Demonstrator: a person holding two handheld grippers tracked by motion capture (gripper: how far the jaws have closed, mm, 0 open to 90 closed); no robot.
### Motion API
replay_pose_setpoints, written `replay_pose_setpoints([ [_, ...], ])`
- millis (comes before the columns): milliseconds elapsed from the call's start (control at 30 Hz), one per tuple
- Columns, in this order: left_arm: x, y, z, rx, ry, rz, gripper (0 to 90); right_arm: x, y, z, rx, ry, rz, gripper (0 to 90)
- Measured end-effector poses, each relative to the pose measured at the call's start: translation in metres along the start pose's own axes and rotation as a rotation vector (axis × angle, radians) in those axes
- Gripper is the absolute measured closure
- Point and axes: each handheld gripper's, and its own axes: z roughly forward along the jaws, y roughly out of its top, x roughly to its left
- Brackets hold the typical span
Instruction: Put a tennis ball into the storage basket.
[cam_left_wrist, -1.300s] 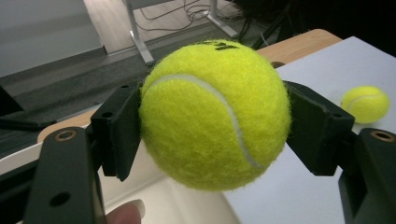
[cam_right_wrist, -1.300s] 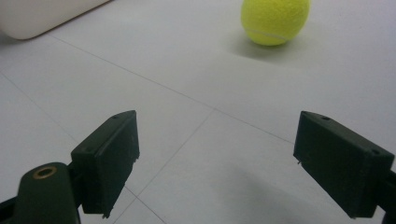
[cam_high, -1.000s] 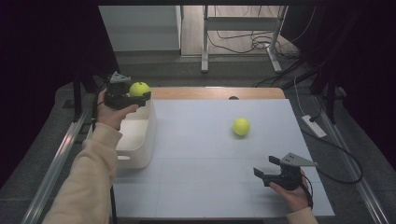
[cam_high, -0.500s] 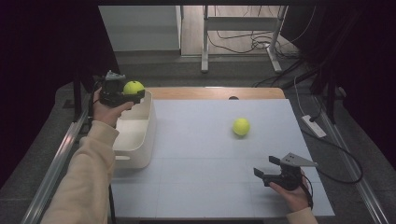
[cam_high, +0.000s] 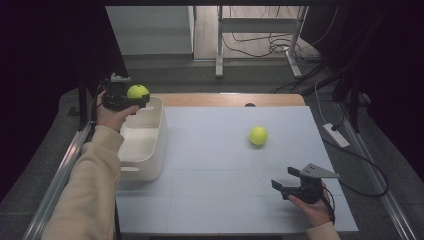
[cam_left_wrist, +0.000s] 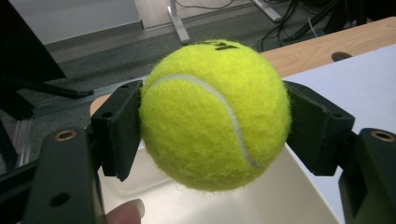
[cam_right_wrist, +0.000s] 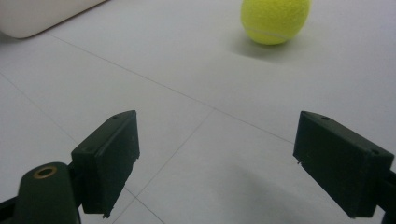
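So your left gripper (cam_high: 131, 98) has drifted left, fingers clamped on the tennis ball (cam_high: 137, 91) above the white bin's (cam_high: 150, 150) far corner; right gripper (cam_high: 290, 186) hasn't budged, fingers wide over the bench (cam_high: 210, 165)

White table (cam_high: 215, 165) carries a bin (cam_high: 145, 150) and a ball (cam_high: 258, 135)

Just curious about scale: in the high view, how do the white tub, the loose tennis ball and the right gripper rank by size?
1. White plastic tub.
2. Black right gripper.
3. Yellow-green tennis ball on the table; it lies farther away, so this is unsure.
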Motion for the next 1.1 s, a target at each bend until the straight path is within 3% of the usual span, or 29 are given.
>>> replay_pose_setpoints([
  [400,0.010,-0.004,0.006,0.050,0.022,-0.007,27.2,0.000,0.000,-0.001,-0.003,-0.002,0.001,14.2],
  [800,0.015,-0.013,0.018,0.148,0.037,-0.023,27.2,0.001,-0.001,0.000,0.000,0.000,0.000,14.1],
  [1100,0.015,-0.017,0.028,0.221,0.039,-0.009,27.1,0.000,-0.001,0.000,0.004,0.001,0.000,14.0],
])
